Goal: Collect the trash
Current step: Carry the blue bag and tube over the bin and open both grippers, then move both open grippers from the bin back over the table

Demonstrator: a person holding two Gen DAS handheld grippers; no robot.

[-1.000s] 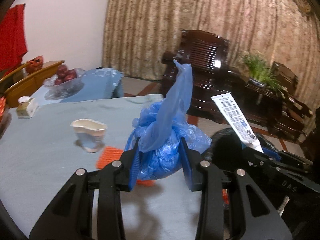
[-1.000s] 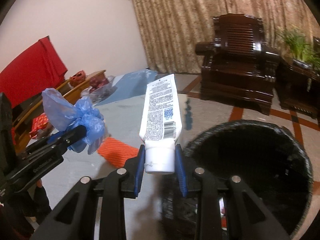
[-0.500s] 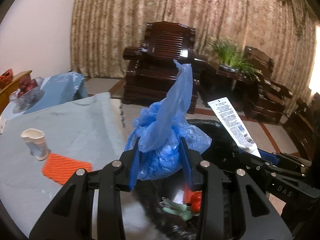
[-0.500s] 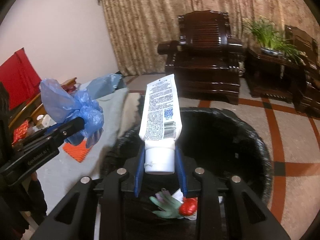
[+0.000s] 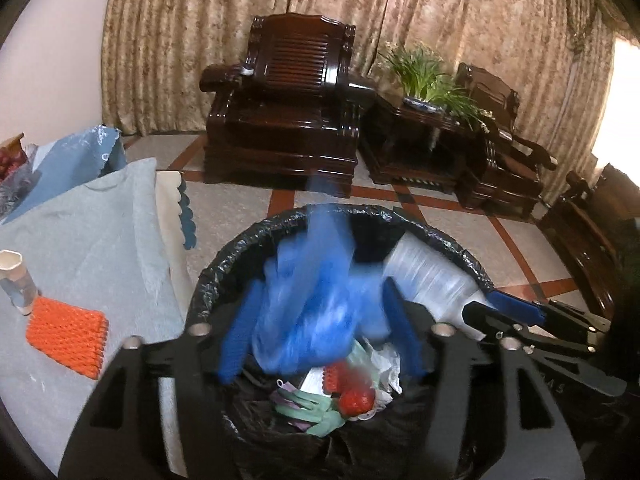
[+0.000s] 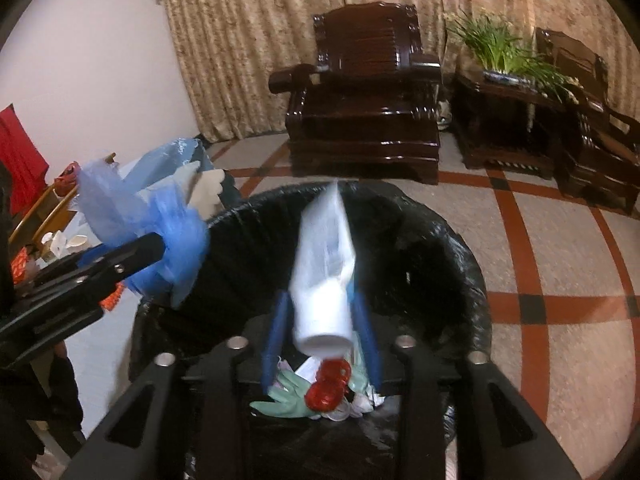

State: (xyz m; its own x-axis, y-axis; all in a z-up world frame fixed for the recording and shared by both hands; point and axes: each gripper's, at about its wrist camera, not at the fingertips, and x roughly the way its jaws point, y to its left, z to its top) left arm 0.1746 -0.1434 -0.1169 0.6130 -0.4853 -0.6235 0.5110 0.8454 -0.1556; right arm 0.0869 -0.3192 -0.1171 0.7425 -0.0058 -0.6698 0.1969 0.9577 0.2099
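Observation:
A black-lined trash bin (image 5: 360,216) stands on the floor beside the table; it also shows in the right wrist view (image 6: 460,240). My left gripper (image 5: 320,332) is open above the bin, and the blue plastic bag (image 5: 316,308) is blurred, dropping between its spread pads. My right gripper (image 6: 320,324) is open above the bin, and the white tube (image 6: 324,280) is blurred, slipping down between its pads. Red and green trash (image 6: 320,396) lies in the bin's bottom.
A table with a pale blue cloth (image 5: 80,240) is at the left, with an orange foam net (image 5: 66,336) and a small cup (image 5: 16,280) on it. Dark wooden armchairs (image 5: 288,112) and a plant (image 5: 428,76) stand on the tiled floor behind.
Both grippers moved from the table to above the bin and opened. The blue bag and the white tube, gripped before, are now falling from between the pads.

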